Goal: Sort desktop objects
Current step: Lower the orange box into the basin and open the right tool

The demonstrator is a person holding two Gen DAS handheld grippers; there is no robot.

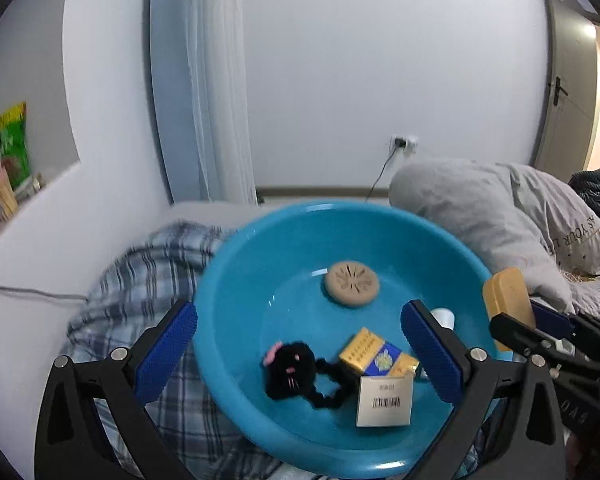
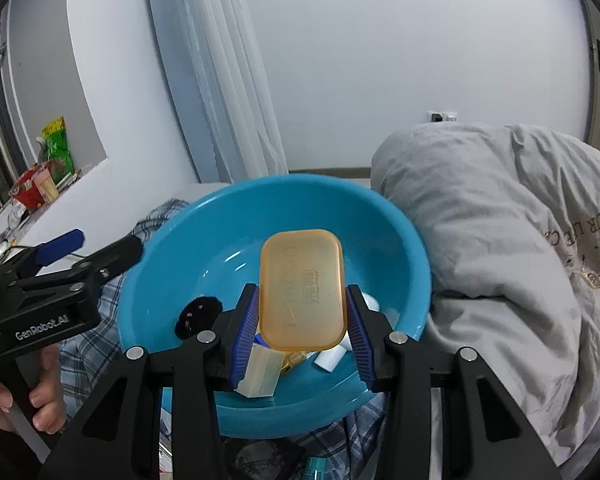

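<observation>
Basin first: the round blue plastic basin (image 1: 236, 280) sits on a blue-and-white plaid cloth (image 1: 140, 280), and I place everything else by it. My left hand-held gripper (image 1: 298, 354) hangs above the basin's near side with its jaws spread wide and nothing between the blue ribbed pads (image 1: 166, 350). Below it, on the basin floor, lie a black plush mouse toy with pink ears (image 1: 290, 368) and its black looped cord, a gold-and-blue cigarette pack (image 1: 374, 354) touching a white box with a barcode (image 1: 384, 400), and, toward the basin's far side, a round tan perforated disc (image 1: 352, 288). A small white object (image 1: 444, 316) shows just past my left gripper's right finger; I cannot tell what it is.

My right hand-held gripper (image 2: 302, 322) is clamped on a translucent orange rounded-rectangle plastic case (image 2: 302, 288), pads pressing its two long sides, holding it in the air over the basin's right half, above the things lying inside. From the left camera the same case appears just above the basin's right rim.

A grey pillow with printed lettering (image 2: 500, 220) lies against the basin's right side. My hand (image 2: 4, 396) grips the left gripper's handle left of the basin.
</observation>
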